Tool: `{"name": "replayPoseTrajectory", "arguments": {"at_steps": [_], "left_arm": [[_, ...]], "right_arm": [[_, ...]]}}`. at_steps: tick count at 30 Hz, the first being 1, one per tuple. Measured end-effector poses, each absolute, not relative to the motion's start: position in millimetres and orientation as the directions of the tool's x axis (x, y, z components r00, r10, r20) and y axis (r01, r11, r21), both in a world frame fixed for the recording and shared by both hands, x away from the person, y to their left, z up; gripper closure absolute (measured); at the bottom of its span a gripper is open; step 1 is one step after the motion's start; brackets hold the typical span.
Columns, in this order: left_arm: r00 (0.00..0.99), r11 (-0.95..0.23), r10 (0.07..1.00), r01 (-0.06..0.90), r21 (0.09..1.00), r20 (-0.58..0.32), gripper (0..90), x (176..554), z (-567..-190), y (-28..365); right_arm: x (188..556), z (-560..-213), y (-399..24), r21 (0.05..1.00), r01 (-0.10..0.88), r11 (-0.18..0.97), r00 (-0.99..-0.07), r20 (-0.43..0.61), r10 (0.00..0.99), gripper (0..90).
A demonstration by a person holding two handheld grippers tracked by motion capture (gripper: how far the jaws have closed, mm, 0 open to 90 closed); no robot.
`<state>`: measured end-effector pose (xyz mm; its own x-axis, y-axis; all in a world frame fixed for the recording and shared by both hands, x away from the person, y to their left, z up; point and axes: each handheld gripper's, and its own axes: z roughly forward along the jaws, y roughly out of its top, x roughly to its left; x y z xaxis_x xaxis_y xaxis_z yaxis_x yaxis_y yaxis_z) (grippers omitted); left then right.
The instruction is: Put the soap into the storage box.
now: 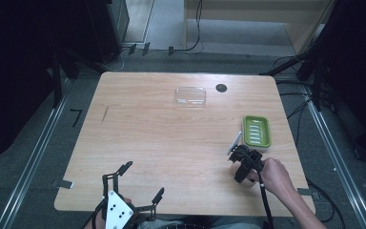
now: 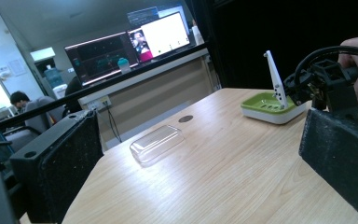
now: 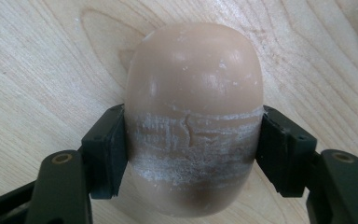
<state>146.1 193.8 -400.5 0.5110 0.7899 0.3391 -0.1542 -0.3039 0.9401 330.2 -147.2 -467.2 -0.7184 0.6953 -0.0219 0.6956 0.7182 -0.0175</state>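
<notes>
At counter's near-left edge, left tool [image 1: 140,181] idles, jaws spread, empty. Near right edge, right tool [image 3: 193,149] pinches 1 tan soap bar [image 3: 193,116] lying on the wood. Step: grasp made. Next, likely: lift, carry to green soap dish [image 1: 257,130] just beyond.

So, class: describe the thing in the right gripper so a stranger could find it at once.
Start at the wooden table, then its right side near the green soap dish. Just in front, the right gripper clamps a bar of soap: smooth, rounded, beige, with a scuffed whitish band, unlike the clear lid farther back.
</notes>
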Motion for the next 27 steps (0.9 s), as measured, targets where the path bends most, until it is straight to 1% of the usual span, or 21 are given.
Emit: {"name": "replayPoseTrajectory", "arguments": {"at_steps": [11, 15, 27], "left_arm": [[0.512, -0.304, 0.789, -0.155, 0.94, 0.339, 0.0, 146, -401, 194], [0.512, -0.301, 0.79, -0.155, 0.941, 0.337, 0.0, 146, -401, 194], [0.512, -0.302, 0.79, -0.155, 0.941, 0.337, 0.0, 146, -400, 194]], "right_arm": [[329, -466, -145, -0.029, 0.698, 0.716, -0.716, -0.021, 0.698, 33.9], [328, -462, -145, -0.029, 0.698, 0.716, -0.716, -0.039, 0.697, 33.9], [331, -456, -153, -0.026, 0.712, 0.702, -0.702, -0.052, 0.71, 33.8]]}}
